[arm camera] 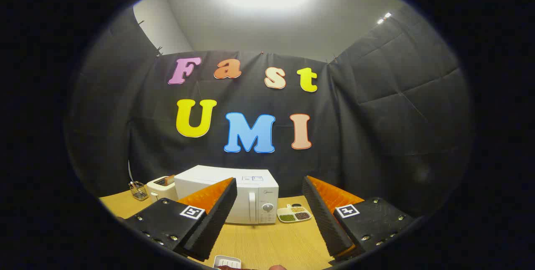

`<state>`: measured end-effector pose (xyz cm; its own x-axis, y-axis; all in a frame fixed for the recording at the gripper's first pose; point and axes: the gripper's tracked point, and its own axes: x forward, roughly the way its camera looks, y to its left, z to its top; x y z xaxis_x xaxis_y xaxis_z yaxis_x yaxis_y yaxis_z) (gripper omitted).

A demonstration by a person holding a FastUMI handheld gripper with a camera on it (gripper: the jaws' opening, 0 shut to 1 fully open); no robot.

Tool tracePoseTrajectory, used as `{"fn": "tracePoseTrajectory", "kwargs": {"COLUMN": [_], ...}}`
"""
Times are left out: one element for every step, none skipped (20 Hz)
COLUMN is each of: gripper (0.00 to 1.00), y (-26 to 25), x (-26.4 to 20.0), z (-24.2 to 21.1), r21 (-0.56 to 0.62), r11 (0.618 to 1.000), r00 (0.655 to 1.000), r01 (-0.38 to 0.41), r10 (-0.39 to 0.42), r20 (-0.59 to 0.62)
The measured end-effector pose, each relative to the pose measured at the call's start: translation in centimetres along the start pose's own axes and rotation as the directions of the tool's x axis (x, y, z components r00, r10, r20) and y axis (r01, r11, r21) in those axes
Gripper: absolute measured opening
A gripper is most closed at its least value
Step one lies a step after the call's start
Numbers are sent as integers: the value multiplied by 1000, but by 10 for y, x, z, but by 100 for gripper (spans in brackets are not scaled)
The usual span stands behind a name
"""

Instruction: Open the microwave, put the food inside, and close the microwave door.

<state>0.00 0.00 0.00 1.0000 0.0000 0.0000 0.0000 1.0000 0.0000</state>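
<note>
A white microwave [246, 197] stands on the wooden table [271, 240], beyond my fingers, with its door closed and a vertical handle [252, 207] on its front. Just to its right lies a white divided plate of food [294, 214] holding green, brown and pale portions. My gripper [267, 215] hangs above the table's near part, open wide, with nothing between its fingers. The left finger [213, 215] overlaps the microwave's left side in the view.
A white toaster [161, 186] with a slice in it and a small wire basket [138, 190] stand left of the microwave. A small white ribbed tray [228, 261] lies on the table close below the fingers. Black cloth walls close the booth behind and at both sides.
</note>
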Motion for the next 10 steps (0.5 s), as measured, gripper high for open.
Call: {"fn": "tracePoseTrajectory", "kwargs": {"gripper": [98,98,98,98,98,98,98,98,98,98], "y": [1,0,1,2,2,2,2,3,4,5], "x": [0,0,0,0,2,2,3,3,4,5], "z": [0,0,-2,-3,-4,-4,-3,-2,-4,-5], "r21": [0,-3,-4,-3,-4,-7,-11,-12,-12,-11], "r11": [1000,1000,1000,1000,1000,1000,1000,1000,1000,999], "r00": [1000,1000,1000,1000,1000,1000,1000,1000,1000,1000], "r01": [0,1,0,-4,-6,-9,-10,-15,-21,-31], "r10": [0,-1,0,4,6,9,10,15,21,31], "r20": [2,2,-2,-5,-7,-6,-5,-3,-3,-6]}}
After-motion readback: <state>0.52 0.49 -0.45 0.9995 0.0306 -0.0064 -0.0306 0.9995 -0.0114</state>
